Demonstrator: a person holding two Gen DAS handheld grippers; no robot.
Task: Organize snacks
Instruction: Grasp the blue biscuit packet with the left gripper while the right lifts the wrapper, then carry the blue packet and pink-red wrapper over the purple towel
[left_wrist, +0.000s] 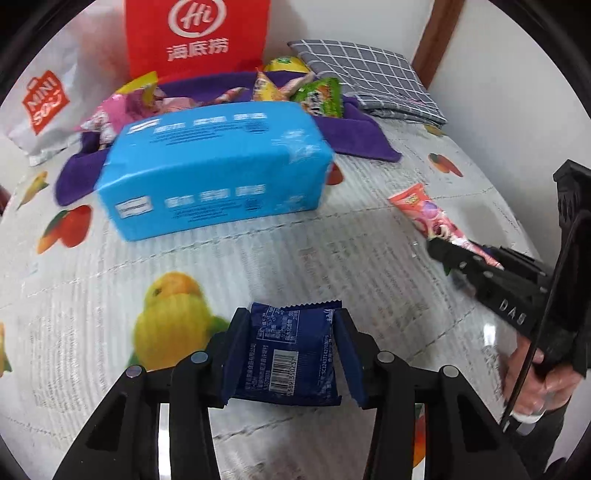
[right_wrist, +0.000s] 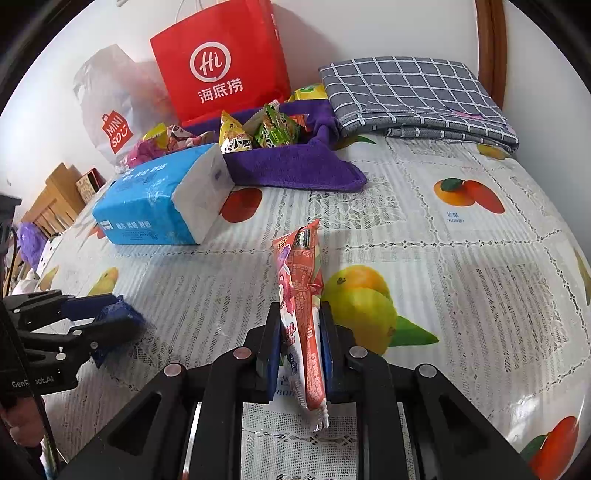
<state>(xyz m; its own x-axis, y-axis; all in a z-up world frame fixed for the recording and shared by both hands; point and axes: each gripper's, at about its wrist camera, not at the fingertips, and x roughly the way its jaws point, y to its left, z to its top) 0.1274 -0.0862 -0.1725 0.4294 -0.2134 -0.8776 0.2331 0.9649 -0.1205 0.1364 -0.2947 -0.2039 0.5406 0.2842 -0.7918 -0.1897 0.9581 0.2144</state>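
The left gripper (left_wrist: 291, 345) is clamping a flat dark-blue foil snack packet (left_wrist: 286, 354) by its two side edges, holding it low over the fruit-printed plastic tablecloth (left_wrist: 184, 258). Beside it, the right gripper (right_wrist: 298, 349) is pinching a long red-and-pink stick-shaped snack wrapper (right_wrist: 301, 295) edge-on, its far end pointing forward above the cloth. Farther in, a light-blue soft pack of tissues (left_wrist: 210, 177) is lying between both grippers and the purple towel-lined tray (right_wrist: 295, 162), where yellow and green snack bags (right_wrist: 275, 131) are already piling up. Behind that are standing a red paper shopping bag (right_wrist: 221, 62) and a white plastic bag (right_wrist: 107, 110). Judging from this, both packets are probably heading for the tray; carrying them well means lifting over the tissue pack, not past it, and releasing only once above the tray's rim.
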